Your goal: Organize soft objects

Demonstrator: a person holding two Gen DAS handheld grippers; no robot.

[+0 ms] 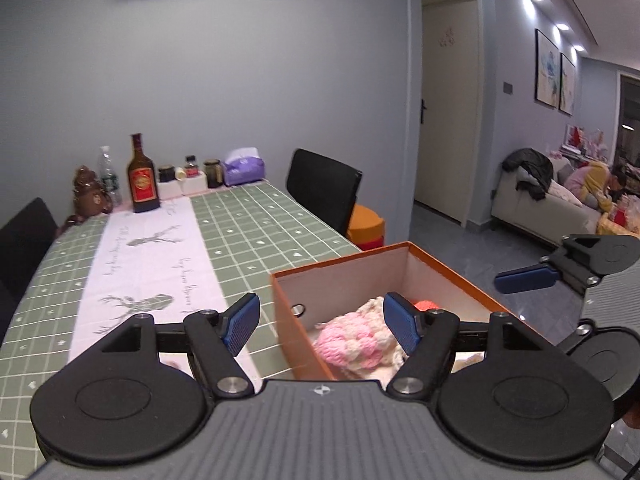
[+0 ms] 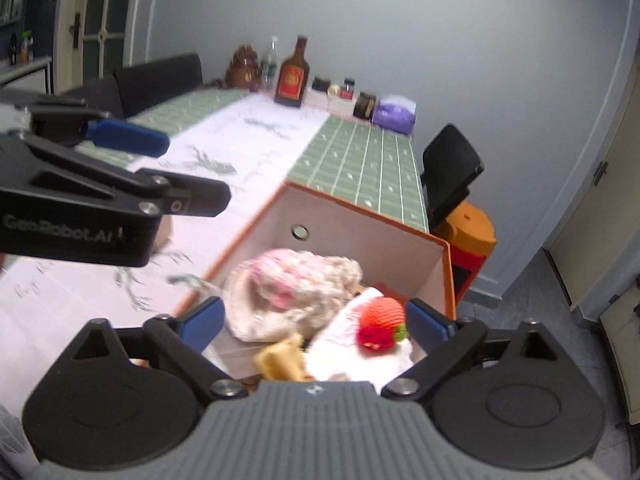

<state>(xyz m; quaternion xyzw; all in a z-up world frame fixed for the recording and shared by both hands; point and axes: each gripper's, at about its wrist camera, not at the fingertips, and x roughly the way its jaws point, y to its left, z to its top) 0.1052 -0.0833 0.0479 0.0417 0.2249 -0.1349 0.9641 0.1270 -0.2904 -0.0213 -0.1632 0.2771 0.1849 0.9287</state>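
An orange box with a white inside (image 1: pixel 344 276) (image 2: pixel 360 224) stands on the table's near right corner. In it lie a pink and cream knitted piece (image 1: pixel 352 340) (image 2: pixel 296 280), an orange-red knitted strawberry (image 2: pixel 380 318) on white cloth (image 2: pixel 344 344), and a yellow soft item (image 2: pixel 280 360). My left gripper (image 1: pixel 322 326) is open and empty, above the box's left wall. My right gripper (image 2: pixel 314 322) is open and empty, above the box's near end. Each gripper shows in the other's view: right (image 1: pixel 528 278), left (image 2: pixel 132 138).
The table has a green checked cloth (image 1: pixel 256 232) and a white runner (image 1: pixel 148 256). At its far end stand a brown bottle (image 1: pixel 142 180), jars, a water bottle and a purple tissue pack (image 1: pixel 244 168). Black chairs (image 1: pixel 324 188) and an orange stool (image 1: pixel 366 224) flank it.
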